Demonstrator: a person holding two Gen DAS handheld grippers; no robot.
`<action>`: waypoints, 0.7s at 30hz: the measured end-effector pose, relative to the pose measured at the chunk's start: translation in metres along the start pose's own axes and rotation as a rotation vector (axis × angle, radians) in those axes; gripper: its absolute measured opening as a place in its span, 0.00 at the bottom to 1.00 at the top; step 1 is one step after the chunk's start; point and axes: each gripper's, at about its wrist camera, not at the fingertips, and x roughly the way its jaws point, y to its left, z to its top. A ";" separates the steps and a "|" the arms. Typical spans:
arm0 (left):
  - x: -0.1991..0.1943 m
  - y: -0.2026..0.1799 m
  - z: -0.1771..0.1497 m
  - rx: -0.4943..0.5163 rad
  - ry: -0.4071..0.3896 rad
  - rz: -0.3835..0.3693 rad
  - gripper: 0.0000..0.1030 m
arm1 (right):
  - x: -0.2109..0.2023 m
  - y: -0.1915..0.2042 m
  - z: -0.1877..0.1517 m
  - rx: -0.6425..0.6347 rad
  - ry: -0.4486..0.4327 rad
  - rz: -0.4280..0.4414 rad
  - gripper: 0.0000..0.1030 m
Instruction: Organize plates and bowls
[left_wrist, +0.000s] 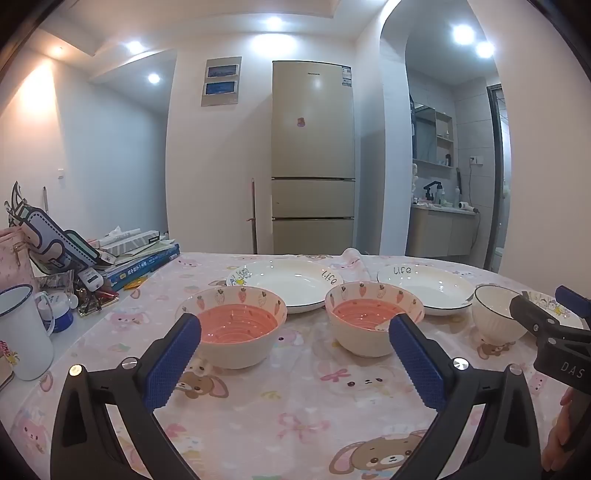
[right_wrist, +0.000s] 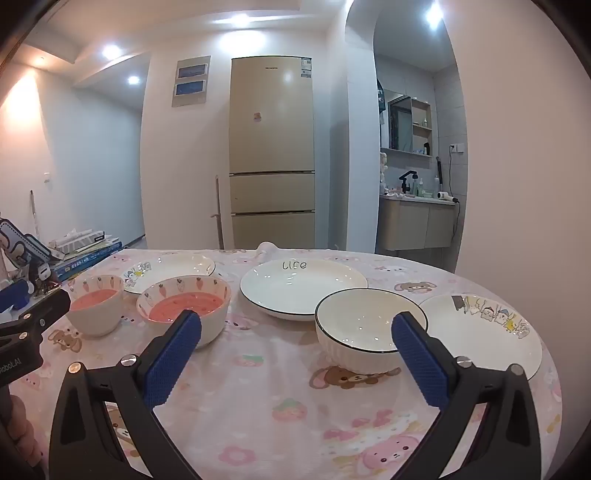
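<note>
On the pink cartoon-print tablecloth (right_wrist: 258, 387) we see the dishes spread in a loose row. Far left, two bowls with pink insides and carrot-and-strawberry rims: the left pink bowl (left_wrist: 236, 325) and the right pink bowl (left_wrist: 369, 317) stand apart, nearer us than the plates. Behind them lie a cartoon-edged white plate (left_wrist: 291, 280) and a dark-rimmed "Life" plate (right_wrist: 303, 288). Further right stands a ribbed white bowl (right_wrist: 365, 328) with a thin dark rim, just beside a flat plate with cartoon figures (right_wrist: 487, 332). Our left gripper (left_wrist: 295, 328) hovers with fingers wide and nothing between them, facing the pink bowls; our right gripper (right_wrist: 295, 328) is equally wide and empty, near the white bowl.
</note>
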 end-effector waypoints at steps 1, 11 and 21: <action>0.000 0.000 0.000 0.002 -0.001 0.000 1.00 | 0.000 0.000 0.000 0.007 0.006 0.002 1.00; 0.000 0.000 0.000 0.003 -0.003 0.003 1.00 | 0.002 -0.003 0.001 0.003 0.006 0.002 1.00; -0.005 0.002 -0.001 -0.004 -0.008 0.017 1.00 | 0.001 0.001 0.000 -0.001 0.007 0.002 1.00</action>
